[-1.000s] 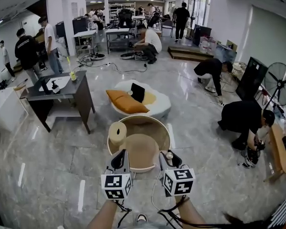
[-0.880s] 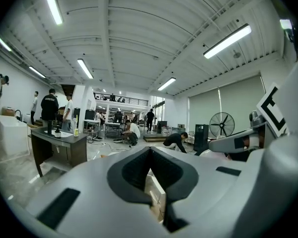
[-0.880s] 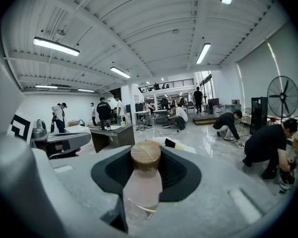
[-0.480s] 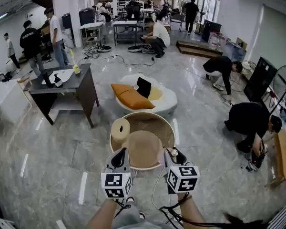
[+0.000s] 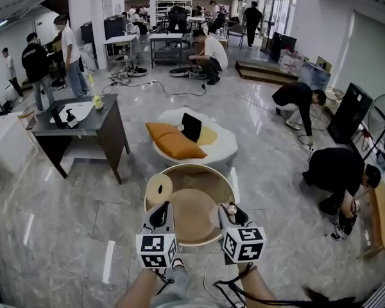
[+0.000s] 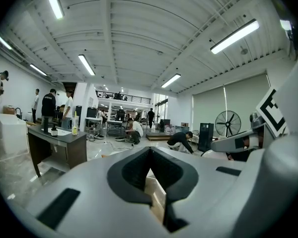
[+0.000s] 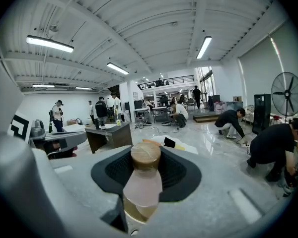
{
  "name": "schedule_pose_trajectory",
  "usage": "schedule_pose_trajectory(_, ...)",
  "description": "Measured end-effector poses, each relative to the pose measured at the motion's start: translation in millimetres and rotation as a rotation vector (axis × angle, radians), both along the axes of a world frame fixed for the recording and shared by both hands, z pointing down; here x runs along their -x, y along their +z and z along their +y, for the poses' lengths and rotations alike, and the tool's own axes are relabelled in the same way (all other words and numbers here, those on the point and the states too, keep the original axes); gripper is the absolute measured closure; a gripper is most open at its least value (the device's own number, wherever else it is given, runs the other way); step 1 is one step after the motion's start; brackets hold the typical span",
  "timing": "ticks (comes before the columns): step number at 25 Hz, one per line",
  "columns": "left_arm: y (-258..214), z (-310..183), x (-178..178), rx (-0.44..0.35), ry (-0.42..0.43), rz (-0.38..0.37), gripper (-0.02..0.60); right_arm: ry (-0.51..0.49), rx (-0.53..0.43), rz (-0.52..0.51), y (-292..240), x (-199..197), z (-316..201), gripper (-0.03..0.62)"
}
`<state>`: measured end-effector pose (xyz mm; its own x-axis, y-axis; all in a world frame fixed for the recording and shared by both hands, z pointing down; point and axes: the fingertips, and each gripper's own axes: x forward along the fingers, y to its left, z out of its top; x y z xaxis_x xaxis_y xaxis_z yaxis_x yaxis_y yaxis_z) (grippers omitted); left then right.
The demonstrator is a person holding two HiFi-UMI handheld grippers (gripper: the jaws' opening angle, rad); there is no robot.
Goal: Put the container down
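A round tan container (image 5: 199, 175) with a flat inner bottom hangs above the grey floor in the head view, held between both grippers. A pale roll (image 5: 159, 188) stands at its left rim. My left gripper (image 5: 160, 218) is shut on the near left rim; in the left gripper view its jaws (image 6: 156, 197) pinch a light wooden edge (image 6: 154, 192). My right gripper (image 5: 230, 213) is shut on the near right rim, where a round-topped wooden knob (image 7: 145, 155) shows between its jaws (image 7: 144, 182).
Just beyond the container lies a white round cushion (image 5: 218, 147) with an orange pillow (image 5: 173, 140) and a dark laptop. A dark desk (image 5: 83, 117) stands to the left. People crouch at the right (image 5: 337, 172), near a fan (image 5: 382, 120). Cables trail on the floor.
Both grippers keep their hold on the container. It sits slightly lower in the head view than half a second ago, and the room has shifted a little with the head.
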<state>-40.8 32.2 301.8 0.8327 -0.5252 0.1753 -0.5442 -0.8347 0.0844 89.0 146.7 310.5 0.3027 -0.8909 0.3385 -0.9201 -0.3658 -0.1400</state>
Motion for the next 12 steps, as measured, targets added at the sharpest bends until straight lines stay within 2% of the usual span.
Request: schedule_pose_trajectory(12, -4.7, -112.7, -75.9, 0.000, 0.018, -0.020, 0.586, -0.018, -0.006, 0.006, -9.3, -62.1, -115.4, 0.461)
